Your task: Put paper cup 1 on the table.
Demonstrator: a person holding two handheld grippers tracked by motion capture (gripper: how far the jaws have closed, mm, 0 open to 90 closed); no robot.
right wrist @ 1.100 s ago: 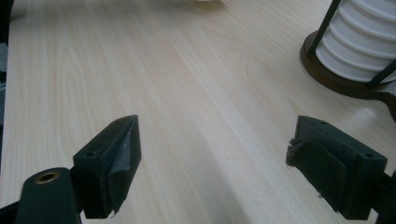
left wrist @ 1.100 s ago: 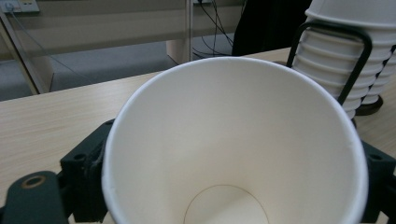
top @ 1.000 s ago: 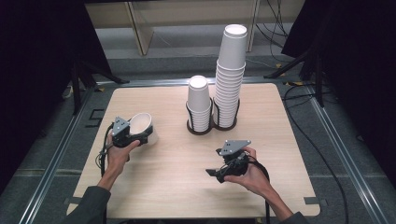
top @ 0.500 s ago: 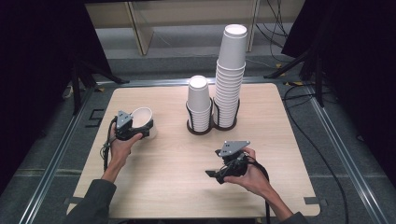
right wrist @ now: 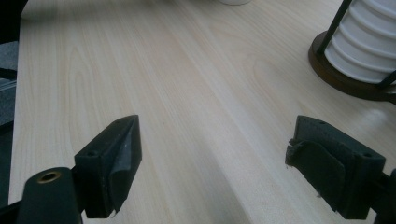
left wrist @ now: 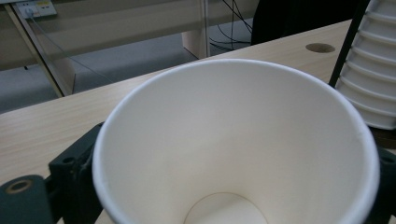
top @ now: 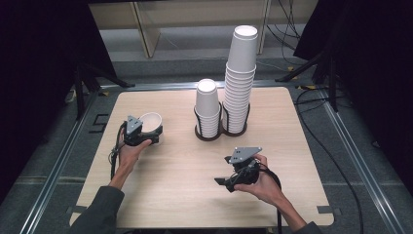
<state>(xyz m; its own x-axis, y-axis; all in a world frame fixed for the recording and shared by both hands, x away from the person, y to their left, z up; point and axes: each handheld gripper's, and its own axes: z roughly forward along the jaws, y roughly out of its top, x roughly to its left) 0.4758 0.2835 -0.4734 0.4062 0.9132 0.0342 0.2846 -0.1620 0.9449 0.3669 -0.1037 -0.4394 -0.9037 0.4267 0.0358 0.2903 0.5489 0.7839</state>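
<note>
One paper cup (top: 150, 122) sits upright between the jaws of the left gripper (top: 146, 136) near the tabletop's left edge. Those jaws have just been opening, so the cup looks set down and on the point of release, though contact is hard to judge. Two cup stacks (top: 229, 97) wait in their holder (top: 221, 132) near the far edge. Empty and spread wide, the right gripper (top: 225, 181) hovers near the near edge.

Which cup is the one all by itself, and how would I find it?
Start at the wooden table and find the two cup stacks standing in black holders in the middle. Go left to the left gripper. The single white paper cup sits between its jaws, mouth up, not stacked like the others.
</note>
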